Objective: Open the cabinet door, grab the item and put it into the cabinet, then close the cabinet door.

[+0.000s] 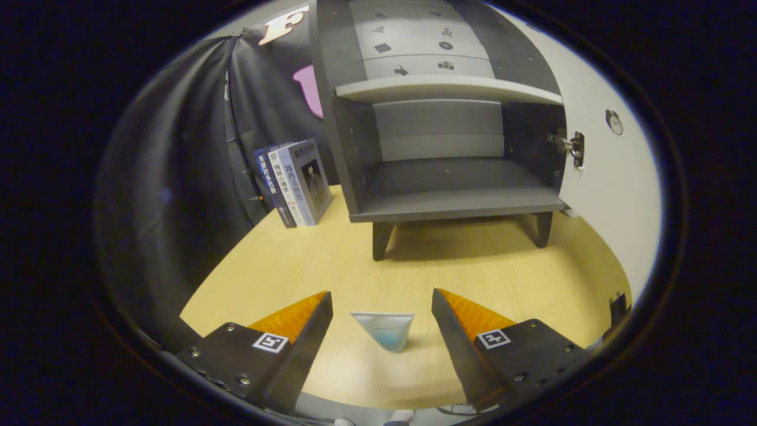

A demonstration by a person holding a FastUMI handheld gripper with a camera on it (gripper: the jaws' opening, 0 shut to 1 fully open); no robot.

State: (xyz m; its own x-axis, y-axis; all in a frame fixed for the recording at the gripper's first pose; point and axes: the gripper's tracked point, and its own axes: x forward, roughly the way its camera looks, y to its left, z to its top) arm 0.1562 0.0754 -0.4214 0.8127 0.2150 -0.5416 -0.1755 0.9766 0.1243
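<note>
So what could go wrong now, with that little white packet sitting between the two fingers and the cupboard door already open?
The packet stands on a narrow point between the open gripper, apart from both fingers, so an uneven close might tip or push it instead of gripping it. On the way in, it could catch the front edge of the cabinet floor or the shelf above. The open door juts out on the right and could get bumped.

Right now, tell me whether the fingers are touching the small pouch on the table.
Apart. The gripper view shows the gripper open, with bare table visible between each finger and the pouch standing between them.
</note>
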